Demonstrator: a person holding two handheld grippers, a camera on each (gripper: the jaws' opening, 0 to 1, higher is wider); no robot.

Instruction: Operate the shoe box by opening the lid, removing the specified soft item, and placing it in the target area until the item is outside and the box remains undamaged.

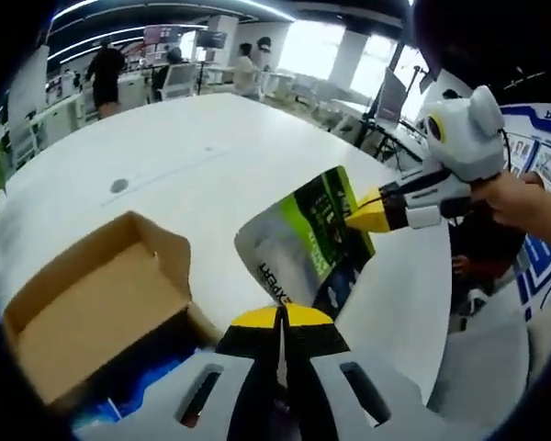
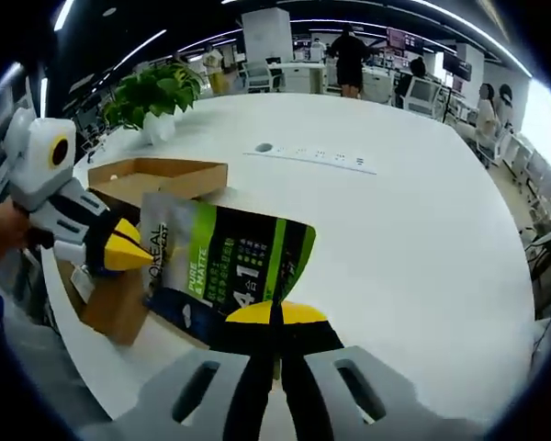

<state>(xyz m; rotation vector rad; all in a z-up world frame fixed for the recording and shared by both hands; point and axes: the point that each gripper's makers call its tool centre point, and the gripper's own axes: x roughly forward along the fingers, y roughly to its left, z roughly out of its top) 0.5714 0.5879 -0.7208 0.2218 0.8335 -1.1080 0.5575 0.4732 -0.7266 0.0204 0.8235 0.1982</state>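
1. The pouch point(image 2: 225, 266), a soft green, black and silver sachet, hangs in the air over the white table point(image 2: 413, 230), just beside the open cardboard shoe box point(image 1: 92, 312). It is out of the box but not yet set down.
2. Both grippers pinch it at opposite edges. If the hands pull apart, I judge the film could tear or slip from one pair of jaws.
3. A careless swing toward the raised lid flap point(image 1: 161, 243) could bend the cardboard.
4. The left gripper point(image 1: 282, 317) has its yellow-tipped jaws closed to a thin seam on the pouch's lower edge.
5. The right gripper point(image 2: 275, 314) is likewise clamped shut on the pouch edge nearest its own camera.
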